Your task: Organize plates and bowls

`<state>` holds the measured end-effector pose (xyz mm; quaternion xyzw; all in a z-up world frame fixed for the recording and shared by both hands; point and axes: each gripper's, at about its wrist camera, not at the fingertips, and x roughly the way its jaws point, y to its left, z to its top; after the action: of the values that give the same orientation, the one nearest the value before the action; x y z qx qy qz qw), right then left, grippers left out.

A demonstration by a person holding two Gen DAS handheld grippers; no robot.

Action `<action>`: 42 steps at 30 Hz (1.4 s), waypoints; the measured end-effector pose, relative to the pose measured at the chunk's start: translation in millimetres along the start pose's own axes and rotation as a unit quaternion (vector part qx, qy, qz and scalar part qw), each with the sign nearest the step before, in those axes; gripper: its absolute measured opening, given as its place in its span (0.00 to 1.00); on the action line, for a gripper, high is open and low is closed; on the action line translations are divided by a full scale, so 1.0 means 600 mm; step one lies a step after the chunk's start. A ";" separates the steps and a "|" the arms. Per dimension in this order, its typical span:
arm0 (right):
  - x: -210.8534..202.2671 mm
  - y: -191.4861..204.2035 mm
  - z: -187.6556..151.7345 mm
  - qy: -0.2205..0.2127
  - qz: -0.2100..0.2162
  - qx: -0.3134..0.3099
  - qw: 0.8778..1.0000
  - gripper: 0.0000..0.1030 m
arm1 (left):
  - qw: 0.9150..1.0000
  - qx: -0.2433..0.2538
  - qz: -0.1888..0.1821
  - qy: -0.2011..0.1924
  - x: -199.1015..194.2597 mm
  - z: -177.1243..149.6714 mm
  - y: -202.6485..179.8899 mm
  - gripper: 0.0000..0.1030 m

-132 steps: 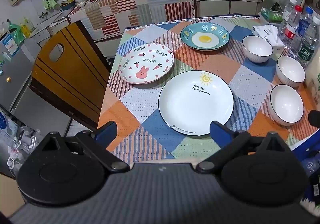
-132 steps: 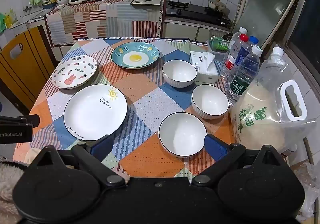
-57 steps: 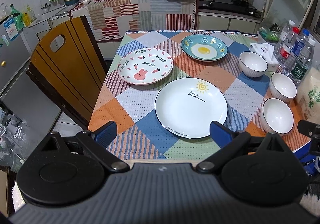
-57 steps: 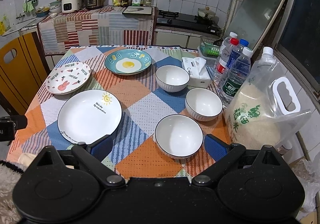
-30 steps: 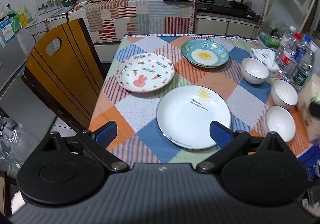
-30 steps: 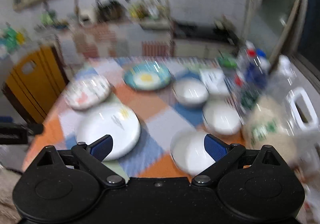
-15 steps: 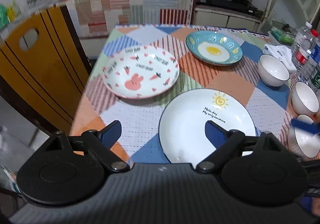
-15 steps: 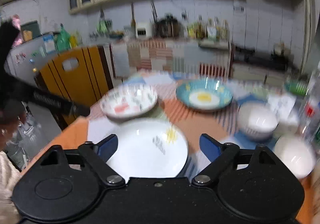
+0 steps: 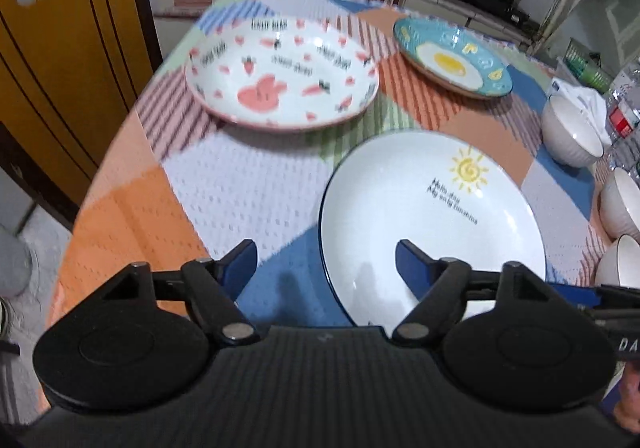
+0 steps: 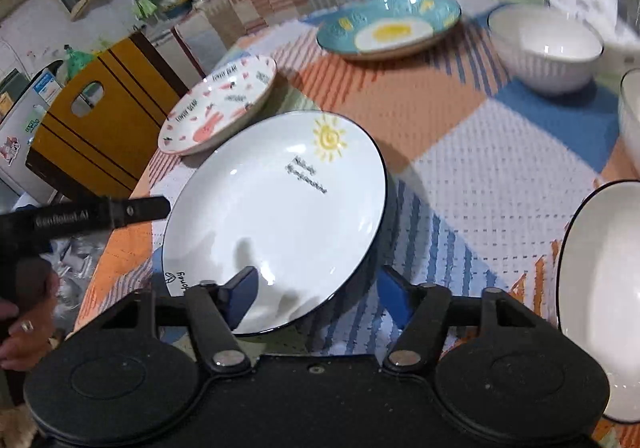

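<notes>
Plates and bowls all lie separate on the patchwork tablecloth; nothing stacked yet.

Compared with a second ago, both views sit far lower and closer over the near table edge. The sun plate, then a mid-table object, now fills the foreground of both.

Left gripper: jaws have just been closing, now part-open. They straddle the plate's near-left rim, one finger over the cloth, the other over the plate's white face. No pad contact visible, nothing grasped.

Right gripper: jaws have likewise just been closing, also part-open and not pinching. They bracket the same plate's near-right rim; its left finger overlaps the plate, its right finger is over the cloth.

Rabbit plate sits beyond, toward the left edge beside the wooden chair; egg plate farther back. Three white bowls run down the right side: far bowl, middle bowl, near bowl, the near one just beside the right gripper.

Judgement: the approach reads as a two-handed lift of the sun plate, first step of stacking. Rims are thin and glazed, so slip is the risk.
</notes>
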<state>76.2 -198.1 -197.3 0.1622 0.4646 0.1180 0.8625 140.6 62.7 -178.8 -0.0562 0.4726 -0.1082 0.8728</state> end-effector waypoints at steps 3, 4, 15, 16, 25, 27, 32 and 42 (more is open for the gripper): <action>0.015 -0.010 0.007 0.018 0.008 0.013 1.000 0.55 | 0.999 -0.009 -0.012 0.031 0.018 -0.006 0.002 0.59; 0.021 -0.015 0.008 0.022 0.008 0.020 1.000 0.49 | 0.999 -0.013 -0.012 0.041 0.024 -0.007 0.002 0.59; 0.036 -0.038 0.017 -0.004 -0.009 0.034 0.999 0.19 | 0.997 -0.016 -0.038 0.068 0.043 -0.018 -0.004 0.24; 0.039 -0.042 0.018 -0.003 -0.003 0.040 0.999 0.20 | 0.997 -0.014 -0.038 0.065 0.044 -0.017 -0.007 0.24; 0.038 -0.047 0.012 -0.031 0.010 0.027 0.999 0.18 | 0.997 -0.011 -0.036 0.060 0.040 -0.016 -0.008 0.21; 0.030 -0.044 0.012 -0.036 0.012 0.019 0.999 0.18 | 0.997 -0.009 -0.042 0.062 0.033 -0.016 -0.010 0.21; 0.007 -0.049 0.028 -0.042 0.017 0.013 0.999 0.18 | 0.996 -0.031 -0.054 0.067 0.016 -0.014 -0.021 0.21; -0.047 -0.081 0.083 -0.046 0.022 0.008 0.999 0.18 | 0.997 0.001 -0.065 0.044 -0.011 0.029 -0.087 0.21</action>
<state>105.2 -261.3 -169.0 0.1847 0.4216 0.1258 0.8788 144.6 13.5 -153.5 -0.0817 0.5055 -0.1676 0.8424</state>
